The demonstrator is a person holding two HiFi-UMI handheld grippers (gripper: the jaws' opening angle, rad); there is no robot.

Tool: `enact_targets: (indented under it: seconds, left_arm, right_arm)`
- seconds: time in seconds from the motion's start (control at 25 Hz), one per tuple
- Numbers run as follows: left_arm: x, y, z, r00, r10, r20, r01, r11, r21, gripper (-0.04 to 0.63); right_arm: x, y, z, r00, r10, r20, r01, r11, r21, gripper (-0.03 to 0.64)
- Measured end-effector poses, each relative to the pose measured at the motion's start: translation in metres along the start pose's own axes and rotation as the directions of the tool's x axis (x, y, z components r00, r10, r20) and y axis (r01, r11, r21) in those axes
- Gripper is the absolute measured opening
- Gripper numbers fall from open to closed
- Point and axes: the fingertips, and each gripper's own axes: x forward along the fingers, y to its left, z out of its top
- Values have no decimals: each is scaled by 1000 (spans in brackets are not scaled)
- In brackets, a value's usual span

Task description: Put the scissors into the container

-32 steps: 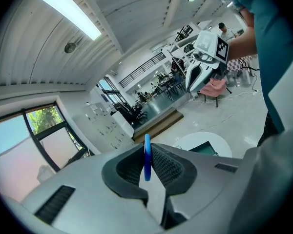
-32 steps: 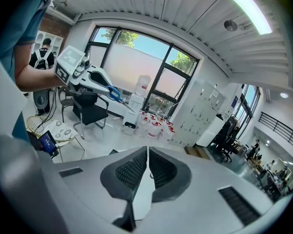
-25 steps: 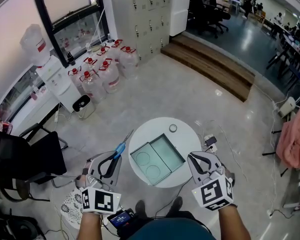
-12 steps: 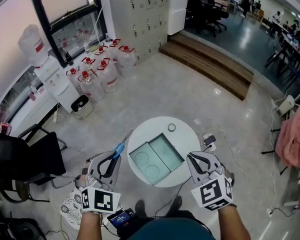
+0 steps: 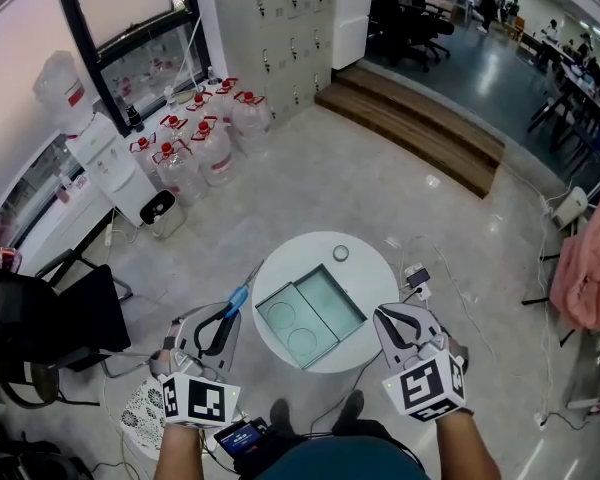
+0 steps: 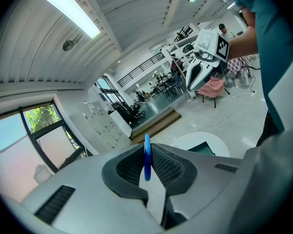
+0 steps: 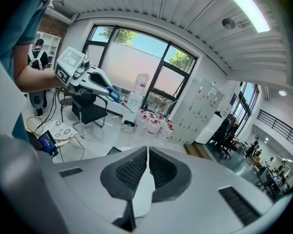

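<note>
My left gripper (image 5: 225,318) is shut on the scissors (image 5: 238,296), which hang over the floor just left of the round white table (image 5: 365,268). Its pads pinch the blue handle (image 6: 147,157), and the thin blades point up and right toward the table edge. The container (image 5: 310,313), a green tray with two compartments, lies on the table and holds no scissors. My right gripper (image 5: 400,320) hovers at the table's near right edge, shut with nothing between its pads (image 7: 147,167). In the right gripper view the left gripper (image 7: 110,89) shows with the scissors (image 7: 113,95).
A small round object (image 5: 340,253) lies at the table's far side. Water jugs (image 5: 205,138) and a dispenser (image 5: 100,138) stand at the far left. A black chair (image 5: 50,318) sits to the left. Wooden steps (image 5: 410,123) lie ahead, and cables (image 5: 420,278) trail right of the table.
The head view has drifted slightly, so the table sits a little higher in frame. Both grippers keep the same pose and grip.
</note>
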Motion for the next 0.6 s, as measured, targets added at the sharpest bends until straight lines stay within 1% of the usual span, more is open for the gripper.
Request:
enact_targets:
  seconds: [0.2,0.6]
  left_arm:
    - [13,-7,-7,1000,-15,-11,15,1000,-3,55]
    - [64,-19,-35,998,-49,-45,48,999,-24,55]
  right_arm:
    - [5,-2,-15,1000,0,-17,0,1000,17,38]
    - [30,-2,-51,998,27,-65,-23,998,56,39]
